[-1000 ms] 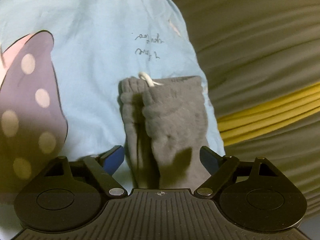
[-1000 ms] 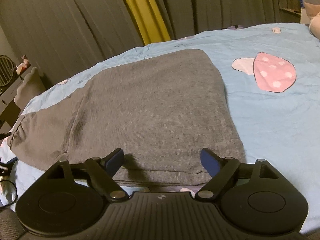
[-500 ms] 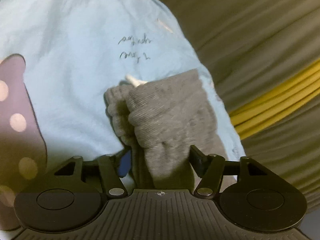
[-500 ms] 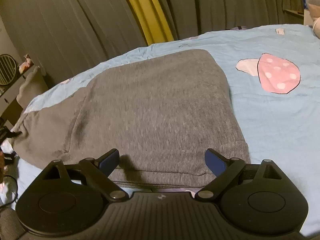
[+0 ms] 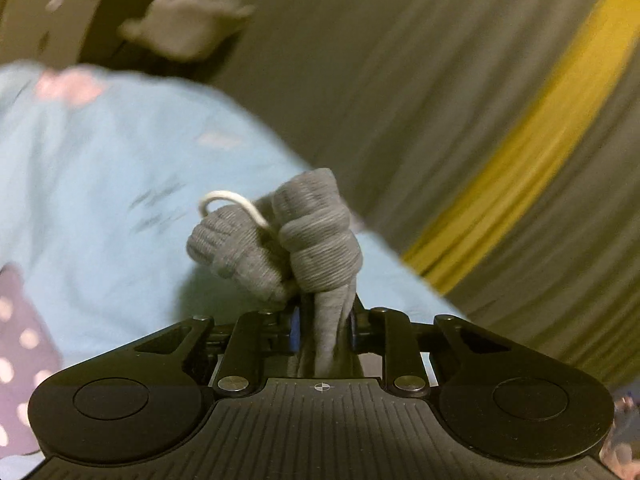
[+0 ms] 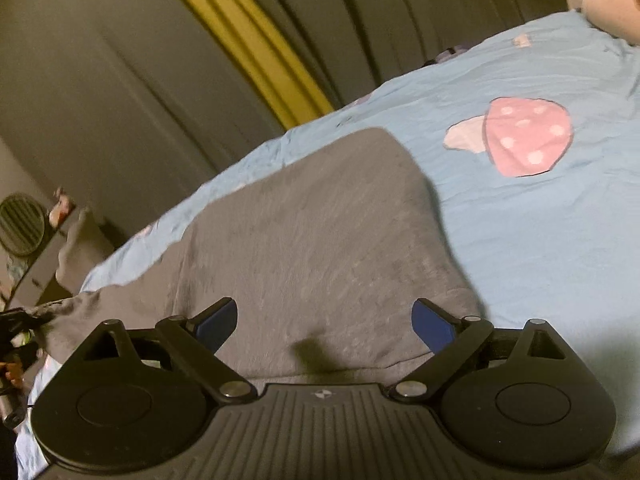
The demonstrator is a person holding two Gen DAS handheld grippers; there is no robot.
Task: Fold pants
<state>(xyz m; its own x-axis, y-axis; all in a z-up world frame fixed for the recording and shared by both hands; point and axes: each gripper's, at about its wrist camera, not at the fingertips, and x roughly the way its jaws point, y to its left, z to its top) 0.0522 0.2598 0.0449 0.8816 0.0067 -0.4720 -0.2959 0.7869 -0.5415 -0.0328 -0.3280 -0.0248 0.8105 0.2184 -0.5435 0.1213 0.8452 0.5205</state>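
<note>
The grey pants (image 6: 320, 232) lie folded flat on the light blue bed sheet (image 6: 540, 240). In the left wrist view, the bunched waistband end of the pants (image 5: 316, 240), with its white drawstring (image 5: 236, 202), is lifted above the sheet. My left gripper (image 5: 323, 332) is closing, and its pads press on the grey fabric between them. My right gripper (image 6: 324, 322) stands wide open just over the near edge of the folded pants, with nothing pinched between its blue pads (image 6: 218, 318).
A pink mushroom print (image 6: 520, 140) marks the sheet to the right of the pants. Grey curtains with a yellow stripe (image 6: 248, 36) hang behind the bed. A low cabinet with a round fan (image 6: 22, 224) stands at the far left.
My left gripper closed on the waistband end and lifted it off the sheet, rolling as it rose. My right gripper opened slightly wider and shifted a little over the pants.
</note>
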